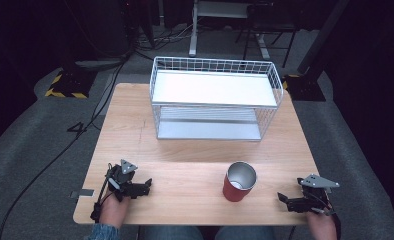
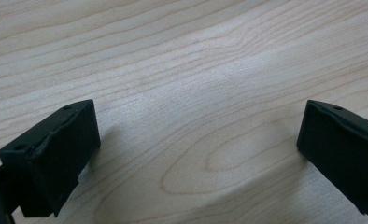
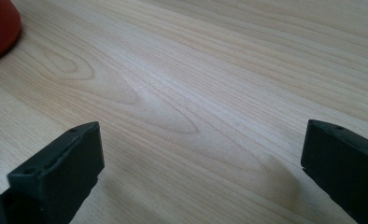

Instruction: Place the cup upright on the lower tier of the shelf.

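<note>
We see both the left tongs [image 1: 146, 186] and the right tongs [image 1: 283, 200] spread wide, holding nothing, low over the bench [image 1: 185, 170]. The red cup [image 1: 239, 181] stands upright between them, nearer the right.

Black left gripper [image 1: 146, 186], grey three-cornered plates, blocky black fingers [image 2: 56, 154], denim sleeve [image 1: 102, 232]
</note>
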`<action>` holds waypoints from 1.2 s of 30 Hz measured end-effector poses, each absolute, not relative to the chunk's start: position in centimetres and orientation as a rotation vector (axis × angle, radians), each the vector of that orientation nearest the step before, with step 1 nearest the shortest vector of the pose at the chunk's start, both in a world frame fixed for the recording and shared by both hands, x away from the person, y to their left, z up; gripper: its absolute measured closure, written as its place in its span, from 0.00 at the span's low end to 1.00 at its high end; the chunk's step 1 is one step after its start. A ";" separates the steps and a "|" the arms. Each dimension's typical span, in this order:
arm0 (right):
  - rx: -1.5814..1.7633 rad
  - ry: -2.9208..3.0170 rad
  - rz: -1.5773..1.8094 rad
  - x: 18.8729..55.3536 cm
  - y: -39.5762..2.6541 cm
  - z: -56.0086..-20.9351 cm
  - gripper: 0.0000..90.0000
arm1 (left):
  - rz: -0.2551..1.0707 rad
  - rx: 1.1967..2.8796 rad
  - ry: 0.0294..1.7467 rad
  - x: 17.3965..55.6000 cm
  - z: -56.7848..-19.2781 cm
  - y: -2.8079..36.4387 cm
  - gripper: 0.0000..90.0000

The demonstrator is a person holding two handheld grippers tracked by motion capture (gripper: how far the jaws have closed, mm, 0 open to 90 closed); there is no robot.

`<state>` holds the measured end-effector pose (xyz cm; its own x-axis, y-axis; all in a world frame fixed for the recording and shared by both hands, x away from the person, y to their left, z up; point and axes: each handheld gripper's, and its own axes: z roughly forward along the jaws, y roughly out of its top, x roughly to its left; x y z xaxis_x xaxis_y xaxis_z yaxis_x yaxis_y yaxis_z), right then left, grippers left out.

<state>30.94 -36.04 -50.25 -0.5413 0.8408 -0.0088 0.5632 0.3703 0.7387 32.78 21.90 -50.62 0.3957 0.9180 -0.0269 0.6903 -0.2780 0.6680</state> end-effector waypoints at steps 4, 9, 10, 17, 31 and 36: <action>1.223 2.247 0.986 30.9 -36.2 -50.3 0.00 | 0.492 2.059 1.368 32.8 -50.6 21.9 0.00; 1.229 2.237 0.995 30.8 -36.4 -50.2 0.00 | 0.492 2.059 1.368 32.8 -50.6 21.9 0.00; 1.227 2.237 0.990 30.8 -36.4 -50.3 0.00 | 0.491 2.058 1.369 32.8 -50.6 21.9 0.00; 1.227 2.255 0.986 30.9 -36.3 -50.4 0.00 | 0.490 2.057 1.371 32.8 -50.6 21.9 0.00; 1.229 2.269 0.971 31.0 -36.2 -50.5 0.00 | 0.492 2.060 1.366 32.8 -50.6 21.9 0.00; 1.222 2.260 0.981 30.9 -36.2 -50.2 0.00 | 0.492 2.057 1.370 32.8 -50.6 21.9 0.00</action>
<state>30.94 -36.15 -50.18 -0.5446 0.8386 -0.0087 0.5663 0.3754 0.7338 32.80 21.88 -50.62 0.3950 0.9183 -0.0277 0.6907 -0.2770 0.6679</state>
